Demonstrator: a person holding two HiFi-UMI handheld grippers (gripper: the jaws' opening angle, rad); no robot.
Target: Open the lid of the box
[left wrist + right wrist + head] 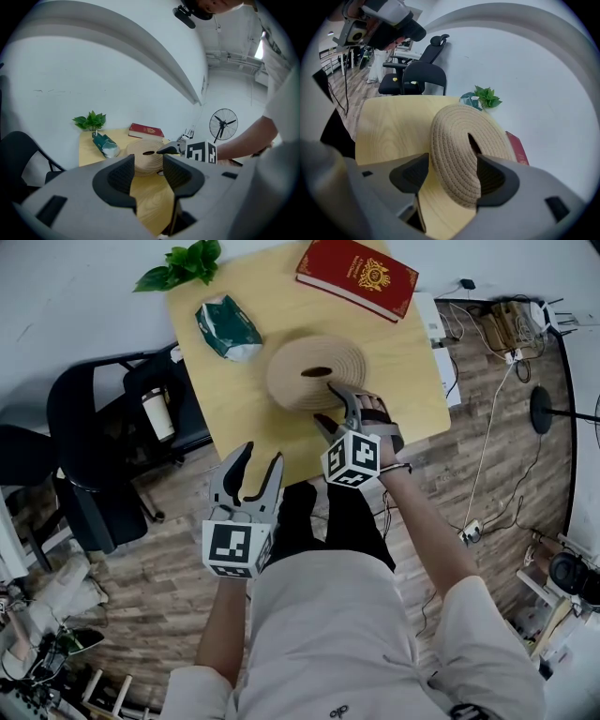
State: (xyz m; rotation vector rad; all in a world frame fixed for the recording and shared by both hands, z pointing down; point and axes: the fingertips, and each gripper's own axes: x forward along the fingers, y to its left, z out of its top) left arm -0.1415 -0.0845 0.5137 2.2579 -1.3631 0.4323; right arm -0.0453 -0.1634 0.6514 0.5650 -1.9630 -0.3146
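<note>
As right tongs (325,402) straddle its rim: one box (295,381).

Before you, the box (292,397): round, tan coiled rope, its domed lid (314,357) on, slot at centre, sitting flat on the table (220,399).

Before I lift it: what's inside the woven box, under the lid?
The contents cannot be seen: the woven lid covers the box fully. Its slot shows only darkness. The right gripper straddles the lid's near rim, jaws apart.
</note>
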